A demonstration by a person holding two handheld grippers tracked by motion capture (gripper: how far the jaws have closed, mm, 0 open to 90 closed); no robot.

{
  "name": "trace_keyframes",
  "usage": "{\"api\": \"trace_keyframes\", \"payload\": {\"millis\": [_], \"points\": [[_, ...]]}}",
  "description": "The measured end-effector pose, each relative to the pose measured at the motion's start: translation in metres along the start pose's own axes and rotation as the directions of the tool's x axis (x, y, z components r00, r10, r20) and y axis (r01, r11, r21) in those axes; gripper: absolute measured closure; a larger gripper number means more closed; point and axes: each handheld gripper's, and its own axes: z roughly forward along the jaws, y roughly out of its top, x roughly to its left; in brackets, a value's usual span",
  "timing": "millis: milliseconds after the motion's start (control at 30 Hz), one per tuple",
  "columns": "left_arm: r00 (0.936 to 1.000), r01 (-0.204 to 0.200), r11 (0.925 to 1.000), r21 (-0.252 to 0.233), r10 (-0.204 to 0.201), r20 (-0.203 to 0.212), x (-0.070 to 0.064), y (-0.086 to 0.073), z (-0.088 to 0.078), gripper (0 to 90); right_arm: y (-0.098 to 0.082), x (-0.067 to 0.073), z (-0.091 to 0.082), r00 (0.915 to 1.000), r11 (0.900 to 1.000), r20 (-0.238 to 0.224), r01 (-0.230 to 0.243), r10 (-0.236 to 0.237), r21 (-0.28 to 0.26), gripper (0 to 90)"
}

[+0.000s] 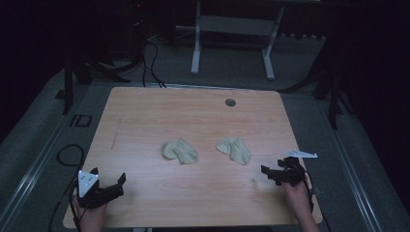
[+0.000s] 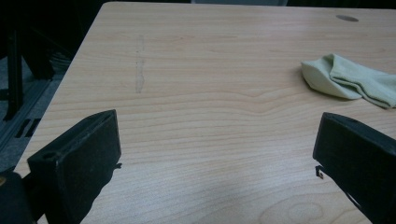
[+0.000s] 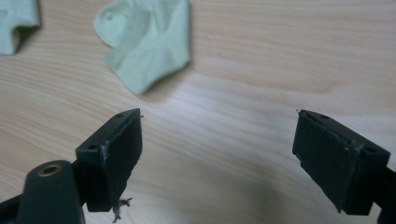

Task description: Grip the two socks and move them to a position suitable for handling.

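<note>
Socks lie mid-worktop, both tongs open and well short of them

Socks are what we see at the middle of the wooden worktop [image 1: 145, 121]: two pale, crumpled pieces lying flat, side by side but apart. We call them the left sock [image 1: 179, 151] and the right sock [image 1: 234, 149].

Our left tongs [image 1: 107, 179] sit near the worktop's near left corner, held in the left hand [image 1: 89, 215], with the grey three-cornered plate on top. Their jaws stand wide apart with nothing between them. Looking along them in the left gripper view, we see bare wood ahead and the left sock [image 2: 349, 80] well off toward the upper right, clear of both jaws.

Our right tongs [image 1: 270, 174] are near the right edge, gripped by the right hand [image 1: 298, 195]. Their jaws also gape, empty. In the right gripper view the right sock [image 3: 147, 42] lies ahead and to the left, beyond the tip of the left-hand jaw and not touching it, while a corner of the left sock [image 3: 16, 23] shows at the upper left edge.

A small round grey insert [image 1: 230, 102] sits in the worktop near its far edge.
</note>
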Motion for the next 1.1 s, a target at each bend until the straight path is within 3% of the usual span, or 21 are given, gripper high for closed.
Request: {"api": "trace_keyframes", "payload": {"millis": [67,167,533,667,933,1100], "points": [[1.0000,-0.001,1.0000,0.001,0.001,0.002,0.000,0.000,0.000,0.8,0.006,0.005,0.003,0.9999,1.000,-0.011,0.002,-0.002,0.002,15.6],[1.0000,0.000,1.0000,0.001,0.000,0.005,-0.001,0.000,0.000,0.8,0.015,0.015,0.010,0.9991,0.999,0.002,0.041,-0.041,0.024,13.1],[0.9999,0.005,1.0000,0.004,-0.005,0.013,0.000,0.000,-0.001,0.8,0.045,0.039,0.037,0.9963,0.994,-0.005,0.086,-0.085,0.064,13.8],[1.0000,-0.002,0.9999,0.013,0.002,0.008,0.000,0.000,0.000,0.7,0.057,0.049,0.049,0.9940,0.991,-0.038,0.106,-0.103,0.084,21.1],[0.9999,0.002,0.9999,0.013,-0.002,0.017,0.000,0.000,-0.001,0.7,0.079,0.063,0.074,0.9943,0.988,-0.033,0.104,-0.101,0.111,29.7],[0.9998,-0.001,0.9998,0.018,0.001,0.021,0.000,0.000,-0.001,0.7,0.087,0.074,0.095,0.9920,0.979,-0.011,0.126,-0.126,0.161,36.6]]}}
